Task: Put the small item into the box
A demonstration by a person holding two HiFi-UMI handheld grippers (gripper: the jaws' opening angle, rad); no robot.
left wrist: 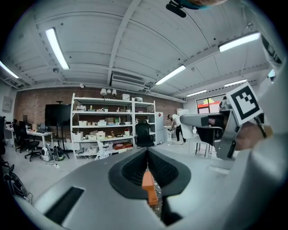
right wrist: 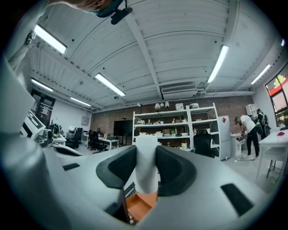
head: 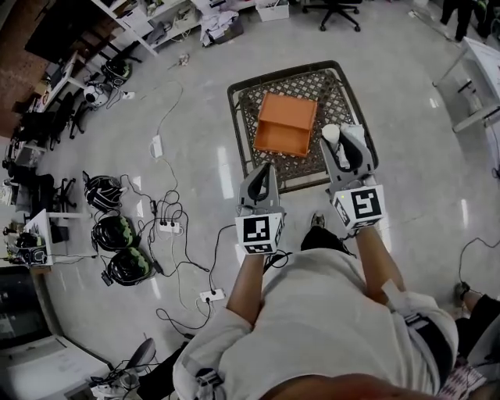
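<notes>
An open orange box (head: 286, 123) lies on a dark metal lattice table (head: 251, 92) in front of me. My right gripper (head: 342, 134) is held above the table's right side, just right of the box, and is shut on a small white item (head: 331, 133). In the right gripper view the white item (right wrist: 146, 168) stands upright between the pads, with the orange box (right wrist: 139, 204) below it. My left gripper (head: 262, 169) hovers over the table's near edge, shut and holding nothing. In the left gripper view a strip of the orange box (left wrist: 149, 184) shows below its closed jaws.
Cables and power strips (head: 168, 226) trail over the floor at the left, beside several round headsets (head: 117, 230). Shelves (left wrist: 105, 126) and an office chair (head: 332, 9) stand at the far wall. A person (right wrist: 246, 130) is at the back right.
</notes>
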